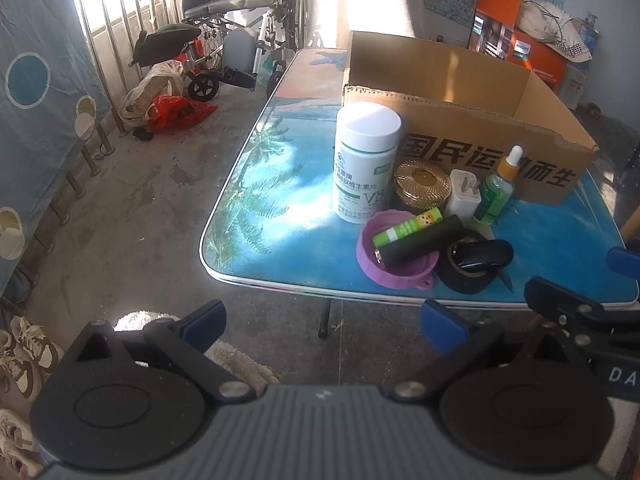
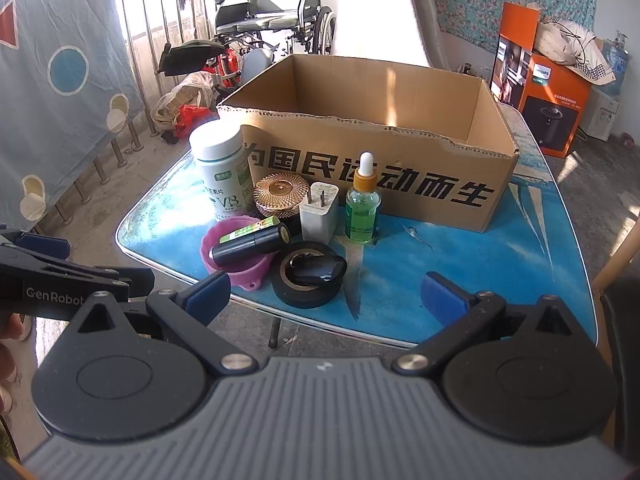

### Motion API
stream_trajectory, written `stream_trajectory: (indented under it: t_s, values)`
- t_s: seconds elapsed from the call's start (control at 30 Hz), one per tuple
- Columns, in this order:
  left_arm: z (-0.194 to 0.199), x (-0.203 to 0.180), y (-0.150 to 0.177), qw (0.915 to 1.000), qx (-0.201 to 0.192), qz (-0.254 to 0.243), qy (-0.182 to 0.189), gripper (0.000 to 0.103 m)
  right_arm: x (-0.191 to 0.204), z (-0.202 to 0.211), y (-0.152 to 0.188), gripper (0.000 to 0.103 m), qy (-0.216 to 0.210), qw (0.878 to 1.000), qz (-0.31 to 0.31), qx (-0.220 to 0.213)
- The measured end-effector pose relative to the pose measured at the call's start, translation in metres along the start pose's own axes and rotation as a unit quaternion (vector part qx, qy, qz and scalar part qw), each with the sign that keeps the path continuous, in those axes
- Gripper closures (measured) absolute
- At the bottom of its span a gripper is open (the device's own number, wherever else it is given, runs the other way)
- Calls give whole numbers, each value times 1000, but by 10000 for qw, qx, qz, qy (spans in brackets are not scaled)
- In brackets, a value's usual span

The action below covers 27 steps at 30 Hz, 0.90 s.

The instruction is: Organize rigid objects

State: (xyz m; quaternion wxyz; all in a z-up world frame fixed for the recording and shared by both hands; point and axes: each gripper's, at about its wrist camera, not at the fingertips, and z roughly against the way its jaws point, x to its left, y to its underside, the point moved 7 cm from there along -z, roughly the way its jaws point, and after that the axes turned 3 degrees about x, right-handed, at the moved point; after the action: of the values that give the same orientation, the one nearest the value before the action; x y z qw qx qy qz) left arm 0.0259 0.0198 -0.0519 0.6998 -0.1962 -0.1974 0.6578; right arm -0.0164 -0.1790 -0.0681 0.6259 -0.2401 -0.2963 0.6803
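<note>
Both my grippers hang short of the near edge of the table (image 2: 500, 264), a glossy top printed with blue sea and palm fronds. The left gripper (image 1: 322, 326) has its blue-padded fingers spread wide with nothing between them; the right gripper (image 2: 325, 294) is likewise wide open and holds nothing.

The things to sort sit in a tight cluster in front of a corrugated cardboard box (image 2: 372, 184), open-topped, with a ragged torn rim and bold black characters along its front. What I can see of its inside looks bare. At the left of the cluster stands a smooth white plastic vitamin bottle (image 1: 365, 160), cylindrical, with a white cap. Beside it is a round gold lid (image 1: 422, 180) with a ribbed, radiating pattern, then a boxy white plug charger (image 1: 464, 198) with prongs up, then a clear dropper bottle (image 1: 498, 188) of green liquid with an orange collar and white bulb.

Nearer me, a soft-looking purple scalloped cup (image 1: 394, 256) carries a matte black cylinder (image 1: 420, 244) and a green lip balm tube (image 1: 408, 226) laid across it. Just beside it lies a roll of black tape (image 1: 466, 272) with a glossy black rounded object (image 1: 484, 254) resting in its hole.
</note>
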Motion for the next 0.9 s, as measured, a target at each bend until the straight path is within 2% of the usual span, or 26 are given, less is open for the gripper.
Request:
stream_trajectory:
  t_s: [0.9]
  values:
    - [-6, -7, -5, 9999, 72, -138, -50, 0, -8, -8, -2, 1, 4, 9999, -121, 94]
